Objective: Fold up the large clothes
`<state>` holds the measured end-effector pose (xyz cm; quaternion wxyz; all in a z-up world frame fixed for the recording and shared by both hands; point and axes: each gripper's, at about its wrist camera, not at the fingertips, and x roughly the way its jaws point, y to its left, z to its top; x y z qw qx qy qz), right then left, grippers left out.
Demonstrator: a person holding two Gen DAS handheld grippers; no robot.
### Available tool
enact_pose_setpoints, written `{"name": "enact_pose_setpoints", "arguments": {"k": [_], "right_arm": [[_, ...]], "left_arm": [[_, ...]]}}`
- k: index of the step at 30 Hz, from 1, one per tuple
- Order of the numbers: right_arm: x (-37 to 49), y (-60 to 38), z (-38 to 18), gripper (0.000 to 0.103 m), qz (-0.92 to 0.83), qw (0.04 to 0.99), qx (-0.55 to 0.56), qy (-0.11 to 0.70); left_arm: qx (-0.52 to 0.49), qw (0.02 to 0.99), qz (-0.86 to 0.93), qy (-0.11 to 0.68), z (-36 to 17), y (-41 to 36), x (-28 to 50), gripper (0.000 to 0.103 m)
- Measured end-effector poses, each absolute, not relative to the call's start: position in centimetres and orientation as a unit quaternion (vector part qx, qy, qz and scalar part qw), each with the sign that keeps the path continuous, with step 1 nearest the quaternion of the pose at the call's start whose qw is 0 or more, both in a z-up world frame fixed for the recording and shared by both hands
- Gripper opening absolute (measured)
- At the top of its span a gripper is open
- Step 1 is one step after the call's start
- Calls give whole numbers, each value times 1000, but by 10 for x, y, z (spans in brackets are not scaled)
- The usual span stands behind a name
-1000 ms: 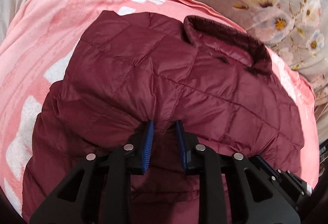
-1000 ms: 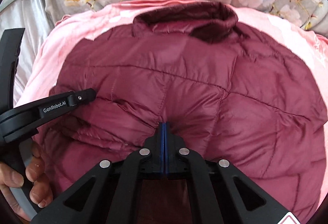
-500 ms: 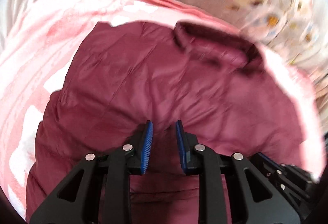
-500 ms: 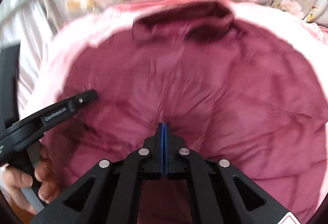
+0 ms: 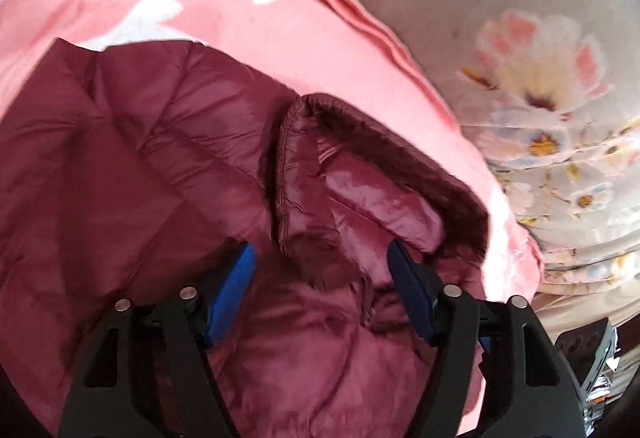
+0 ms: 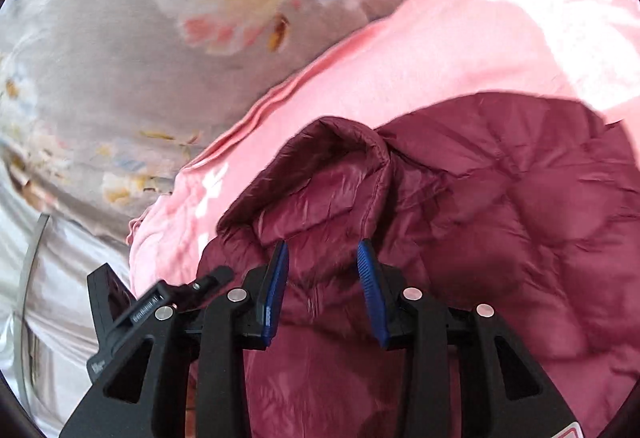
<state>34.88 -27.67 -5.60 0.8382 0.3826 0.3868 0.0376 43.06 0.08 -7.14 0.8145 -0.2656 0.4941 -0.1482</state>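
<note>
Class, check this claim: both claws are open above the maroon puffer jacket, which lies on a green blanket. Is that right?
Not quite. The blanket is pink, not green, as the left wrist view shows. The rest holds: left claw and right claw are open above the maroon puffer jacket.

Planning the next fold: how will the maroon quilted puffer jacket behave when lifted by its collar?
The maroon quilted puffer jacket would likely sag limply; it already creases softly. Its shiny shell looks slippery. The puffy quilting suggests it is light for its bulk.

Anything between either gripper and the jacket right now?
Nothing visible. The left gripper and right gripper are both open directly over the maroon jacket, near its collar. Only the pink blanket lies underneath.
</note>
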Motion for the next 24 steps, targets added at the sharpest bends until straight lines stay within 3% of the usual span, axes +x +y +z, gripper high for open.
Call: {"name": "enact_pose_setpoints", "arguments": {"k": [1, 2, 3, 4, 11, 24], "right_arm": [[353, -274, -62, 21, 38, 837, 378, 394], [354, -272, -64, 11, 42, 839, 368, 399], [350, -269, -62, 10, 43, 847, 353, 396], [344, -267, -58, 9, 44, 855, 340, 389], [311, -269, -66, 6, 13, 889, 238, 391], [312, -267, -105, 2, 2, 894, 203, 399]], "left_arm": [[-261, 813, -142, 500, -75, -2, 434, 53], [-258, 811, -138, 506, -78, -4, 435, 39], [-256, 809, -136, 510, -80, -4, 436, 19], [-251, 807, -138, 517, -82, -4, 433, 12], [-205, 835, -156, 487, -73, 1, 409, 8], [-107, 887, -144, 426, -94, -21, 396, 10]]}}
